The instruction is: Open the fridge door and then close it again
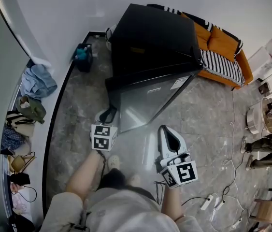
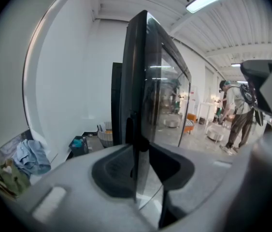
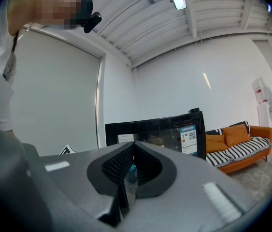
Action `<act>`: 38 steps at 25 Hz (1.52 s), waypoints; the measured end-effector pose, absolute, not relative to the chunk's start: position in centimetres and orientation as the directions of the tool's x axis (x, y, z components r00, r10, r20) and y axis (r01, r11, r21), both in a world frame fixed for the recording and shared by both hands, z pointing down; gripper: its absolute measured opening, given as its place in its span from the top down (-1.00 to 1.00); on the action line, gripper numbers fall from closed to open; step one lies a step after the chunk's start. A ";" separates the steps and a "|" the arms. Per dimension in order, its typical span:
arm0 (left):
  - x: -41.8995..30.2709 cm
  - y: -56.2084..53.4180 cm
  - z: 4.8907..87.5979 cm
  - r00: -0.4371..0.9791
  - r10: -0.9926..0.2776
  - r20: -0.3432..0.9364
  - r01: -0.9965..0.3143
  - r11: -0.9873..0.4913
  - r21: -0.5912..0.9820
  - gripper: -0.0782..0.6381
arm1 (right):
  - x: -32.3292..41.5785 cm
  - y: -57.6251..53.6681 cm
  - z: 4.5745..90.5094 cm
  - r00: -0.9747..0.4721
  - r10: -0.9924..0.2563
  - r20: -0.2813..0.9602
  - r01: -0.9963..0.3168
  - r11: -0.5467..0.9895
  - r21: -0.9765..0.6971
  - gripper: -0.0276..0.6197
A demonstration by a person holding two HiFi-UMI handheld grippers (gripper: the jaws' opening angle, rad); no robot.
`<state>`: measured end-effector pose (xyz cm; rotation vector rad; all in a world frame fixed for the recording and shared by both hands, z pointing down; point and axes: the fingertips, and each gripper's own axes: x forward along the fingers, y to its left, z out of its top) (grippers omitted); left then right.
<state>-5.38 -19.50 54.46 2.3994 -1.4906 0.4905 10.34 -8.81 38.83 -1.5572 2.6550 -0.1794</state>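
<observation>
OK, head view: fridge (image 1: 150, 37) stands by the wall, its glass door (image 1: 145, 103) swung out a little at the left edge, left gripper (image 1: 109, 114) at that edge, right gripper (image 1: 165, 129) in front of the door's right part, touching nothing. Left gripper view: left gripper (image 2: 140, 146) is clamped on the door's (image 2: 162, 95) free edge, one jaw on each side of the glass. Right gripper view: right gripper (image 3: 134, 146) has its jaws together and empty, fridge (image 3: 160, 129) ahead, sofa (image 3: 237, 146) to its right
</observation>
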 end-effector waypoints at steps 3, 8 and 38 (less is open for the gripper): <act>-5.9 -20.9 54.5 0.416 -0.804 0.424 -0.897 -0.440 0.046 0.50 | 10.1 -9.7 38.9 -0.479 -0.878 0.014 -0.871 0.474 -0.130 0.91; -6.7 -22.9 54.5 0.435 -0.795 0.424 -0.885 -0.464 0.038 0.49 | 9.3 -11.1 39.2 -0.466 -0.884 0.023 -0.879 0.460 -0.130 0.91; -8.3 -33.5 54.7 0.495 -0.757 0.426 -0.834 -0.551 -0.010 0.48 | 8.3 -15.6 40.0 -0.357 -0.932 0.070 -0.931 0.349 -0.108 0.91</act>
